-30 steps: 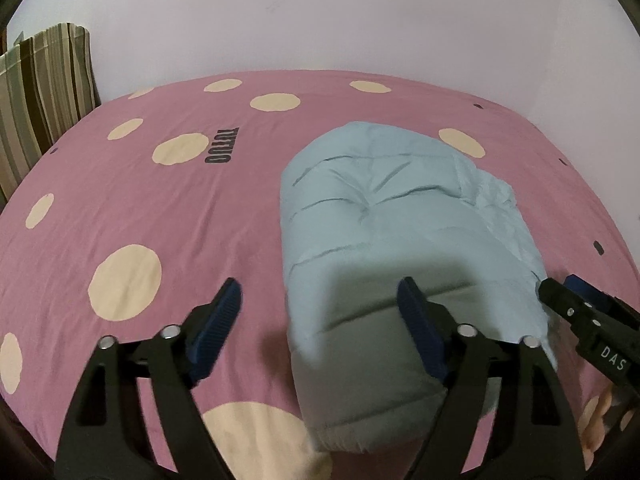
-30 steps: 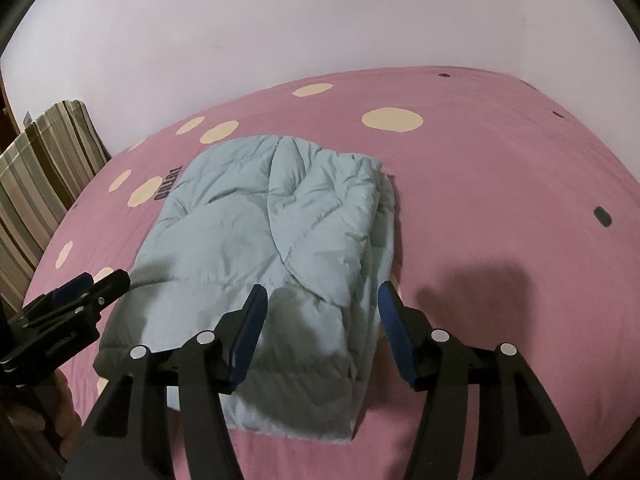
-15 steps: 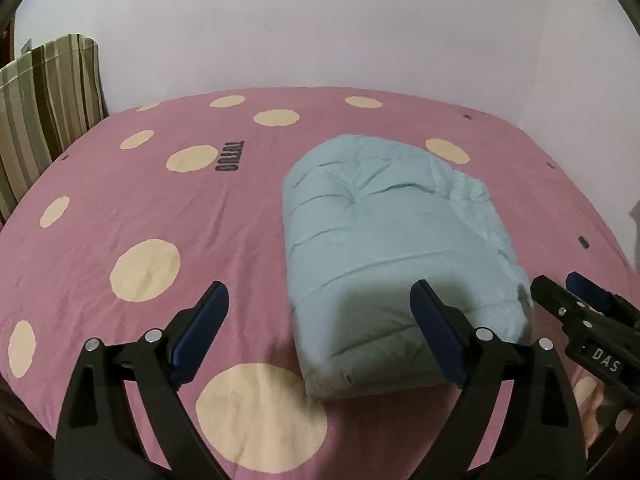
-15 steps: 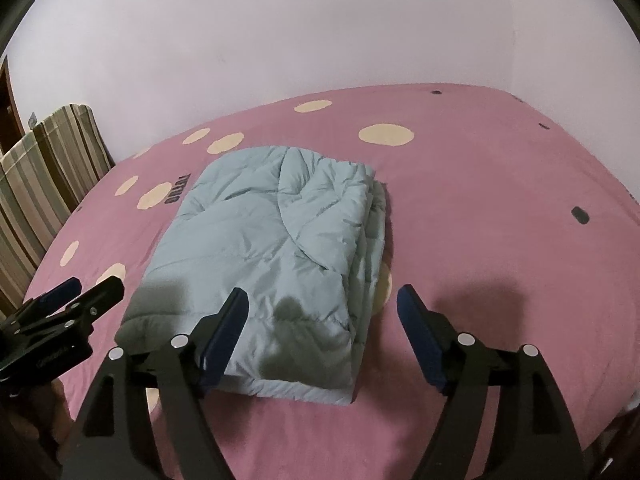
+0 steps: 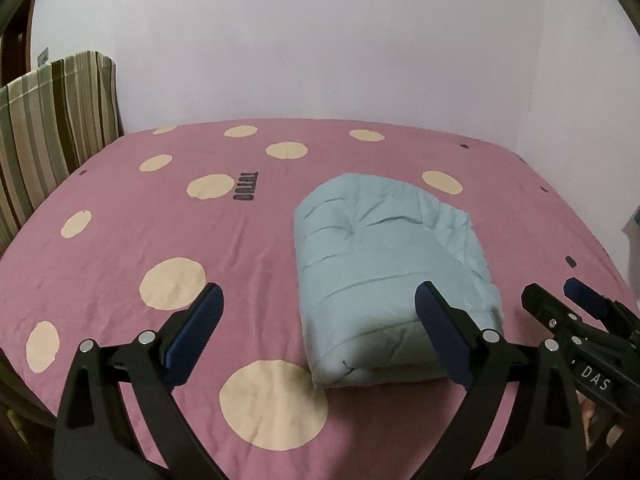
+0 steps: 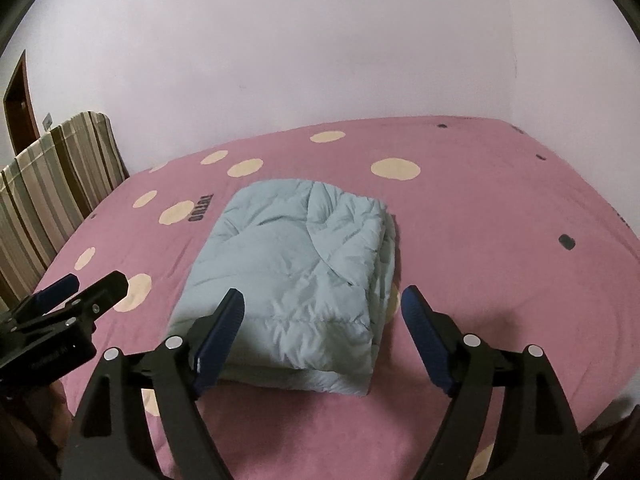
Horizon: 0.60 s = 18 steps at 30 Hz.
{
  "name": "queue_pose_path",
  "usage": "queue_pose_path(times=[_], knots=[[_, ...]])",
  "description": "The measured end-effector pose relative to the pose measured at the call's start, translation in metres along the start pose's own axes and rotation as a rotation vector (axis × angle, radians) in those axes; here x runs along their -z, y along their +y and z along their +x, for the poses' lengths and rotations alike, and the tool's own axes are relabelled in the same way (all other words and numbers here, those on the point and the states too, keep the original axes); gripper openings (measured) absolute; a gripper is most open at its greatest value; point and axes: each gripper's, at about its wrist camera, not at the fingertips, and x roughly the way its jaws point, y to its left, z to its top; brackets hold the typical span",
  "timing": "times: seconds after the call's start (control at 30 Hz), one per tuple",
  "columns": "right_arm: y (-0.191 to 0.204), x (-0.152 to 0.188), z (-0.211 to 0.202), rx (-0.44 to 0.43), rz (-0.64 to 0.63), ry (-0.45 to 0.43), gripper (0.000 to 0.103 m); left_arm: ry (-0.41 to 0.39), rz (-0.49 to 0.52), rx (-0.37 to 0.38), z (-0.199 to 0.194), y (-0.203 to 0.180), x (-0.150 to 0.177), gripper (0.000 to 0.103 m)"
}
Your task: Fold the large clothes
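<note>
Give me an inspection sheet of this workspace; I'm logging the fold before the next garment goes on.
Surface: pink bedsheet with cream dots, lightly creased.
Job's things: light-blue quilted jacket folded into a compact stack, lying flat mid-bed.
Clutter: nothing seen.
Grippers: left gripper open, empty, above the near edge; right gripper open, empty, clear of the jacket.
Cables: nothing seen.
Surroundings: striped cushion at the left, plain white wall behind.
</note>
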Motion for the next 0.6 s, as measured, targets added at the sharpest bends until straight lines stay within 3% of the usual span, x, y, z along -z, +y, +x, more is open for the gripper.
queue_pose_path(times=[0.33,0.6], knots=[[0.007,-0.001,-0.014,0.024,-0.022,-0.031,0.082,-0.049,-0.008,0.007,-0.023,0.000,-0.006,0.098],[0.007,-0.003,-0.014,0.032,-0.022,-0.038,0.082,-0.036,-0.019,-0.001,-0.022,0.000,-0.005,0.098]])
